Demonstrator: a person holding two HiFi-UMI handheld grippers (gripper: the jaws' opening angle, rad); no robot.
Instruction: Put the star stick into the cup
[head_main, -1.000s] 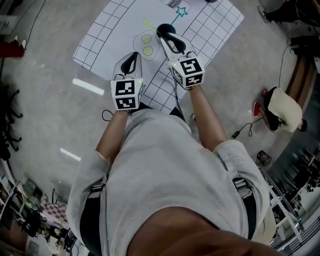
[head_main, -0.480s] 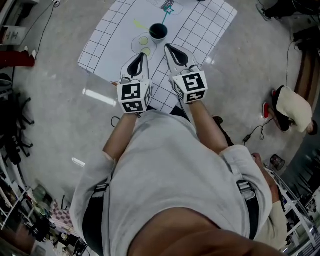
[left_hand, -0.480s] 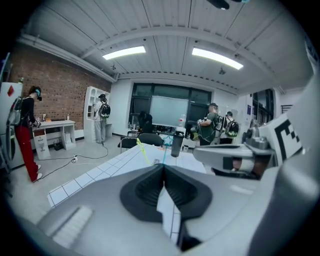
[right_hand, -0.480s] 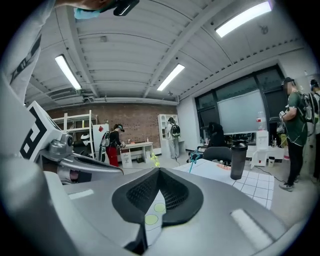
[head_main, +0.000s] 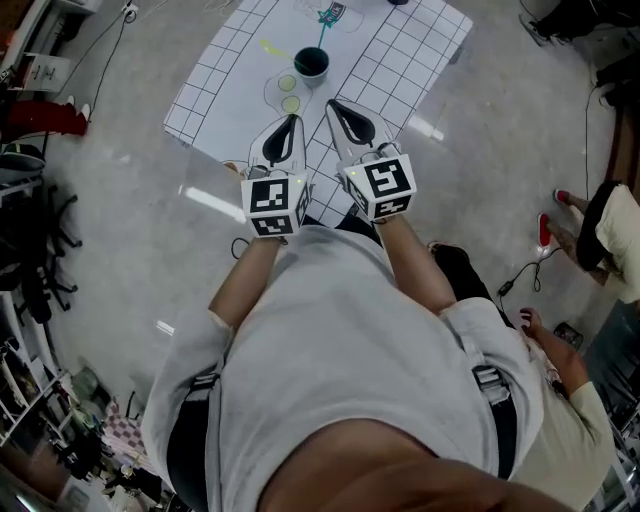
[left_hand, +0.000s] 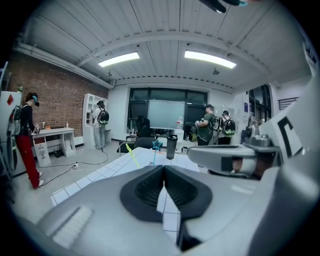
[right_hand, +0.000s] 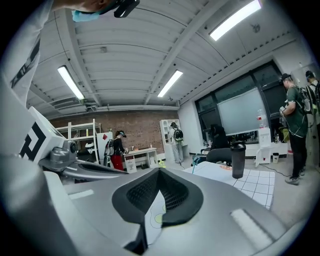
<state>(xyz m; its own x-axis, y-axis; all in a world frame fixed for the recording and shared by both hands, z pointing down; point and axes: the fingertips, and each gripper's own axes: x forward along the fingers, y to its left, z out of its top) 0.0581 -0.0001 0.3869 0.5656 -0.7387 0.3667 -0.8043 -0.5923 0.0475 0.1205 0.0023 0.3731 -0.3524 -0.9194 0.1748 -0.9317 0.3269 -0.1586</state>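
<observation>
The dark cup (head_main: 312, 62) stands on the white grid mat (head_main: 400, 50) on the table. A teal star stick (head_main: 324, 20) rises out of it, its star (left_hand: 157, 144) upright in the left gripper view; the cup itself is hidden there behind the jaws. Short of the cup, nearer the person, my left gripper (head_main: 286, 128) and right gripper (head_main: 348, 108) sit side by side. Both are shut with nothing between their fingers, as the left gripper (left_hand: 163, 171) and right gripper (right_hand: 159, 174) show in their own views.
A yellow-green stick (head_main: 270, 47) slants beside the cup. Two green circles (head_main: 289, 92) are printed on the mat just ahead of the grippers. A dark lidded tumbler (left_hand: 171, 146) stands farther back. People stand around the room; one sits at the right (head_main: 560, 370).
Both grippers have drawn back from the cup toward the person. The right one was at the cup's rim a second ago; the cup stands apart from it now.
</observation>
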